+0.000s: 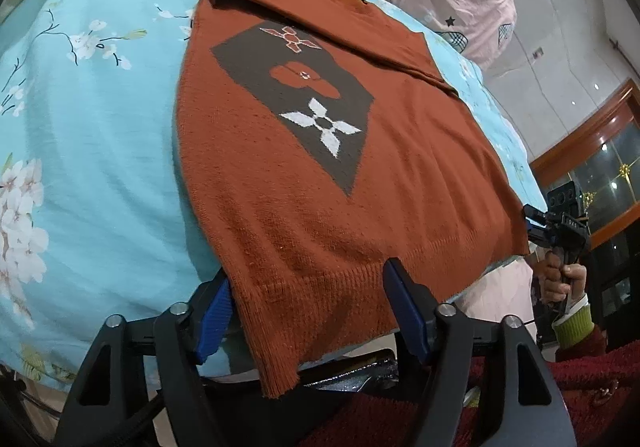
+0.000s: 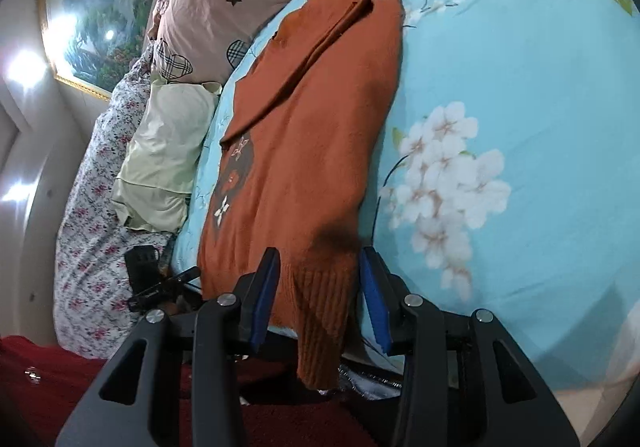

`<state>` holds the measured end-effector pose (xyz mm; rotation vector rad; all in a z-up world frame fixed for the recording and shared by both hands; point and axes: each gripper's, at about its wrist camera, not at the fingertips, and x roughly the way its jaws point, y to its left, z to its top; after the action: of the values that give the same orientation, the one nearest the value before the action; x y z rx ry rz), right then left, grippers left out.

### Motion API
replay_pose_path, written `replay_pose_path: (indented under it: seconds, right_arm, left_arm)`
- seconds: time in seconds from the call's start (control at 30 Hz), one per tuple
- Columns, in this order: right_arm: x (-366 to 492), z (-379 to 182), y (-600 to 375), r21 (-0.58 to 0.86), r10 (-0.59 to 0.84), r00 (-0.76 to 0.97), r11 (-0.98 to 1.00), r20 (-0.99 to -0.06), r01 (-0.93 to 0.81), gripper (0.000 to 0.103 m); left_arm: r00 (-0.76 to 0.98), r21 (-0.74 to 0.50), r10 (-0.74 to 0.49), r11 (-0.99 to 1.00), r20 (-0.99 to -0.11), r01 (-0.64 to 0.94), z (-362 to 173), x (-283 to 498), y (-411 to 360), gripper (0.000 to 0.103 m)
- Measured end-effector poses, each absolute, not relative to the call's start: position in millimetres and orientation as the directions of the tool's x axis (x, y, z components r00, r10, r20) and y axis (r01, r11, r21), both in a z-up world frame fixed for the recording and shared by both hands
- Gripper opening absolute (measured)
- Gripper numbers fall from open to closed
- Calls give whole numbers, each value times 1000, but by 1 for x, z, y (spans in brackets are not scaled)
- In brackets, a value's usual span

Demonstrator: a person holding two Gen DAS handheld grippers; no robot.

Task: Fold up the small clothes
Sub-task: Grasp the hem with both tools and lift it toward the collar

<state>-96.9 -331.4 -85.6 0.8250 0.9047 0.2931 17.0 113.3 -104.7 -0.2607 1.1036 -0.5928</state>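
A rust-orange knit sweater (image 1: 320,183) with a brown diamond panel and flower motifs lies flat on the blue floral bedsheet (image 1: 100,107), sleeves folded across the top. Its ribbed hem hangs over the bed's near edge. My left gripper (image 1: 308,287) is open, its blue-padded fingers either side of the hem's left corner. My right gripper (image 2: 320,275) is open, straddling the hem's other corner of the sweater (image 2: 312,135). The right gripper also shows at the far right in the left wrist view (image 1: 560,231), held by a hand.
Pink pillows with plaid hearts (image 2: 212,7) and a pale green pillow (image 2: 168,151) lie along the head side. A floral quilt (image 2: 92,223) lies beyond them. Red fabric (image 2: 60,367) is below the bed edge. The blue sheet (image 2: 500,127) stretches to the sweater's side.
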Motion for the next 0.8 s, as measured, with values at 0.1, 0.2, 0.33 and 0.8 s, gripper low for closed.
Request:
replay_pose_path:
  seconds: [0.1, 0.2, 0.33, 0.8]
  right_arm:
    - [-100, -83, -326, 699, 517, 602, 708, -608, 98, 15]
    - [-101, -68, -316, 631, 460, 612, 771, -644, 85, 13]
    - [-94, -40, -285, 456, 356, 598, 890, -718, 19, 12]
    - [-81, -70, -328, 628, 420, 599, 757, -681, 183, 21]
  left_arm:
    - [305, -467, -559, 822, -771, 326, -108, 18, 113, 18]
    - [313, -435, -540, 830, -781, 348, -105, 15, 113, 5]
    - [410, -411, -541, 835, -734, 366, -80, 3, 131, 5]
    - [438, -454, -518, 855, -735, 249, -106, 15, 155, 5]
